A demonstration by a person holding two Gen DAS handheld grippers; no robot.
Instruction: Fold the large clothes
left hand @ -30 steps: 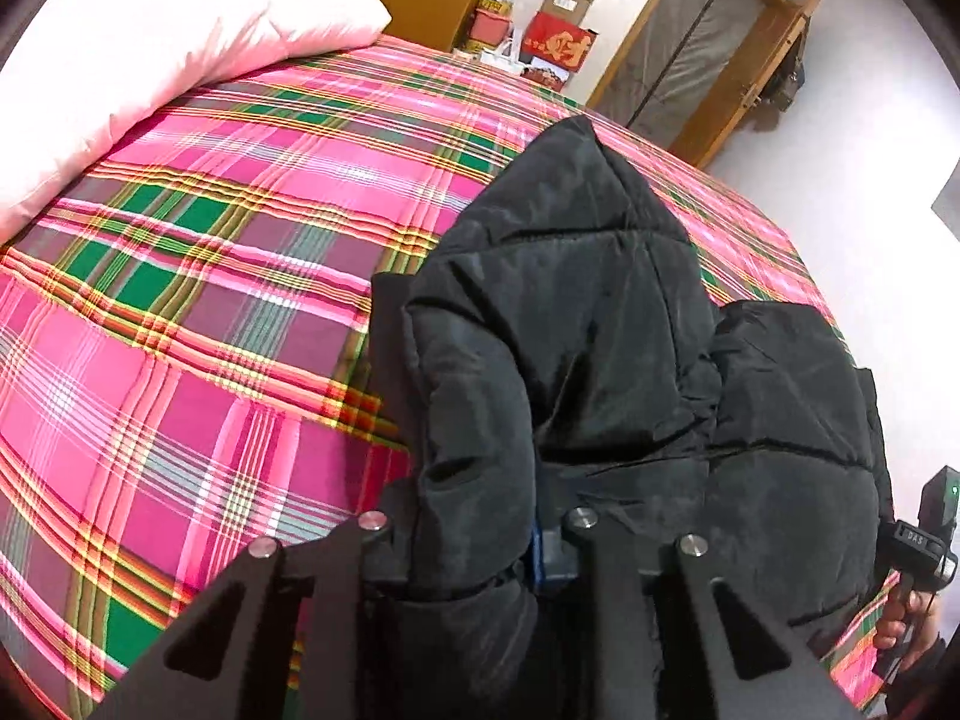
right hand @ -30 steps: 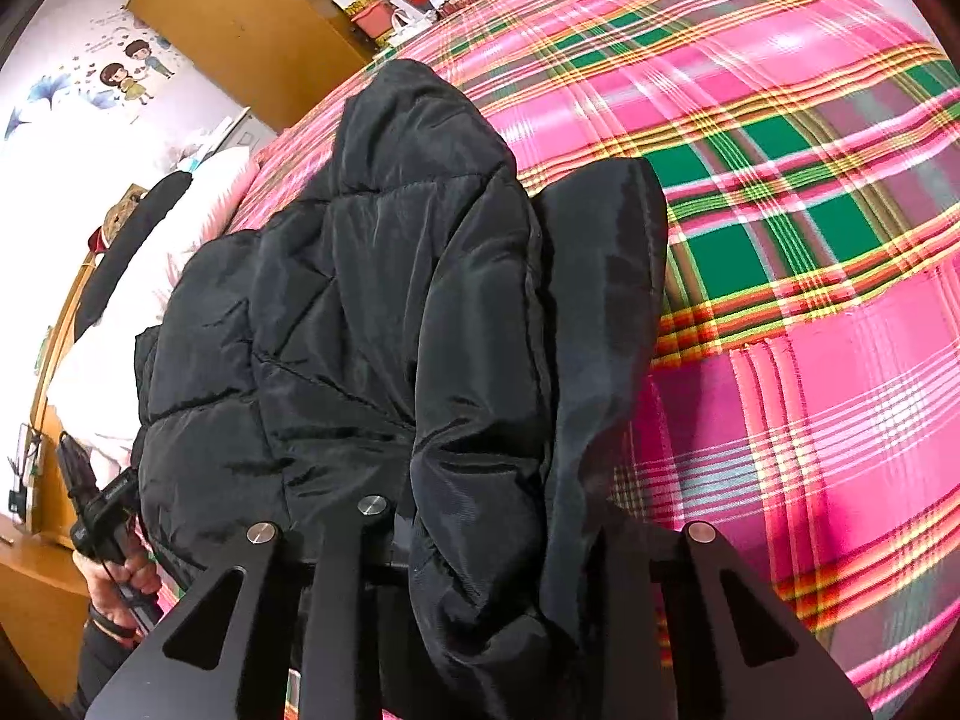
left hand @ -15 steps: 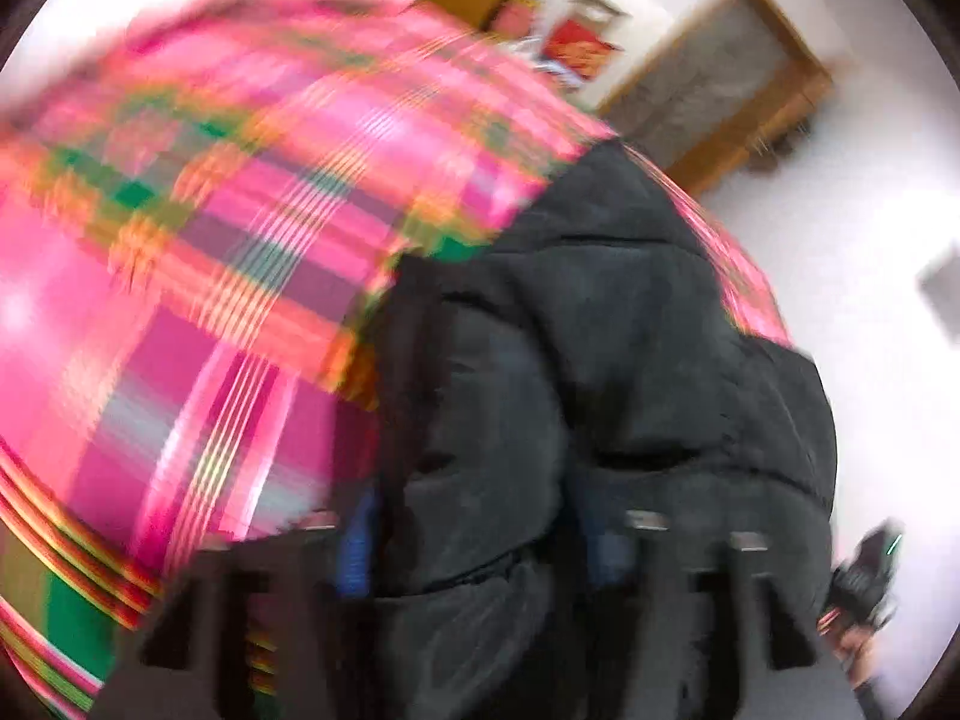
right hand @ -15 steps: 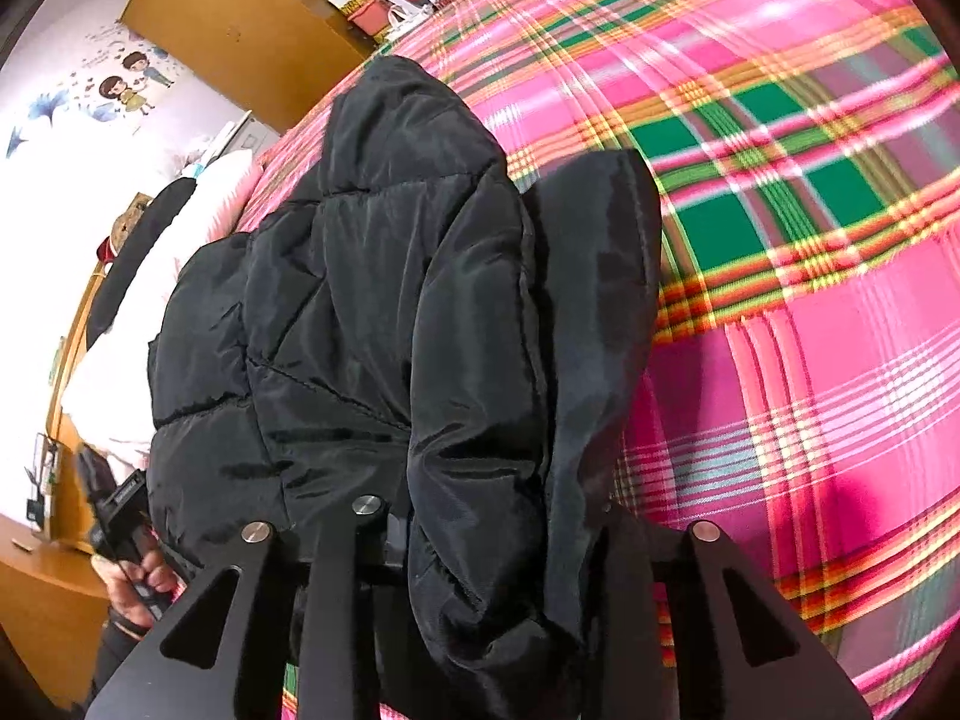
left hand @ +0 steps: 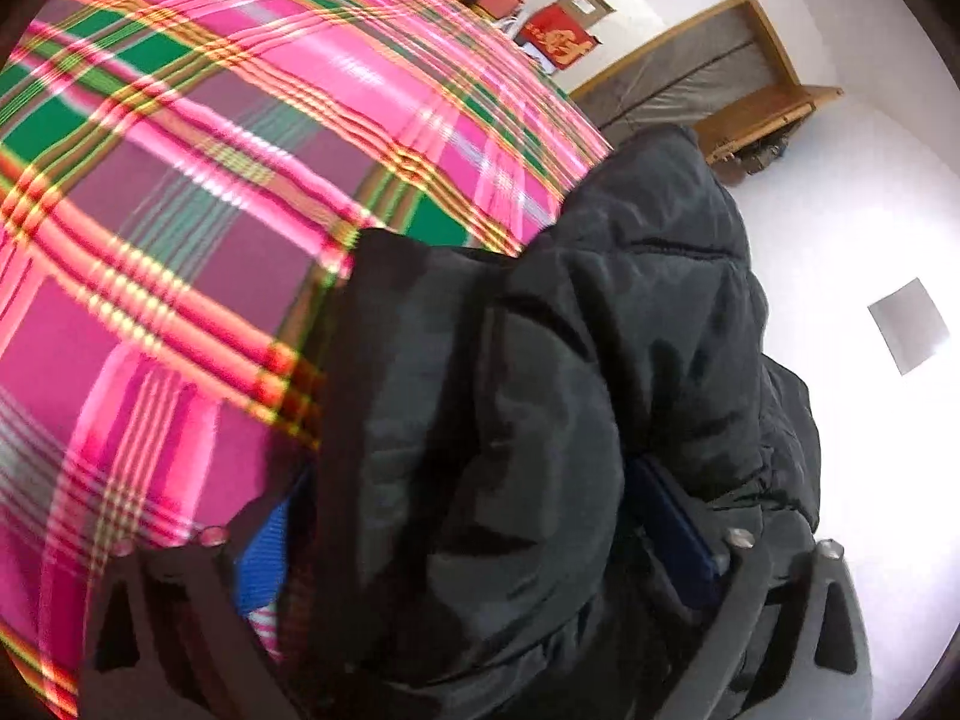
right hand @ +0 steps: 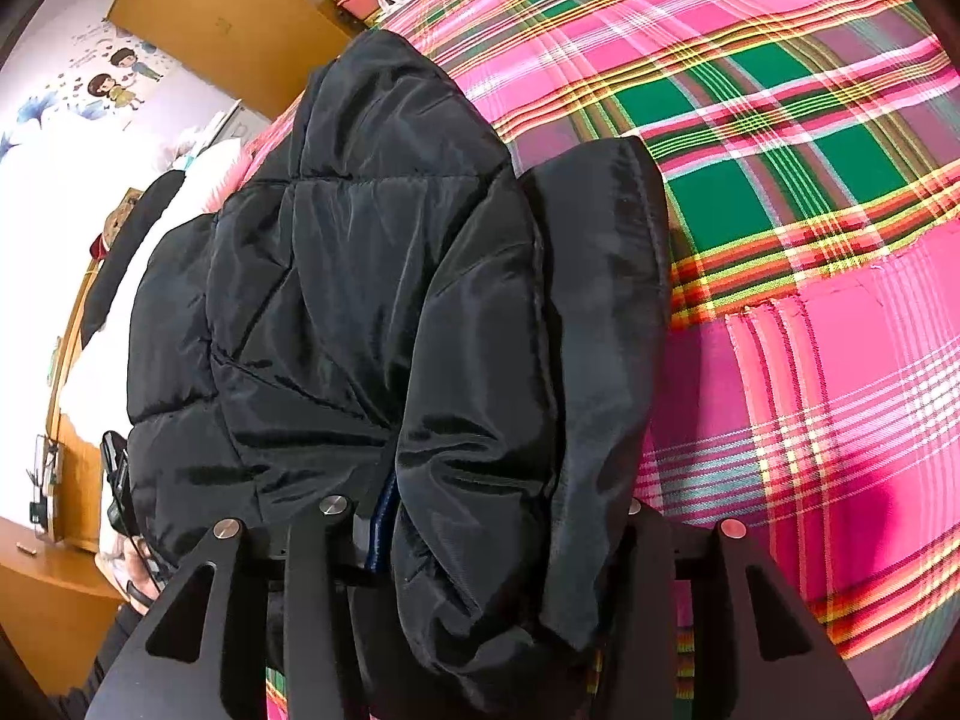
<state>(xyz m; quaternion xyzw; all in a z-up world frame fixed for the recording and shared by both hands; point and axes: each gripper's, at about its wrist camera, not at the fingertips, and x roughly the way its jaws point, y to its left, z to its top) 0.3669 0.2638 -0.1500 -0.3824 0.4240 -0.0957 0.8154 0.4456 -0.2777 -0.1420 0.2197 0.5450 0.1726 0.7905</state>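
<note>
**Both tools clamped on jacket**

Left tool (left hand: 474, 546) gripped a bunched fold of the black puffer jacket (left hand: 600, 360); right tool (right hand: 486, 534) likewise pinched jacket (right hand: 360, 276) fabric; garment lay on the plaid bed (right hand: 810, 180), along its near edge; left view blurred.
</note>
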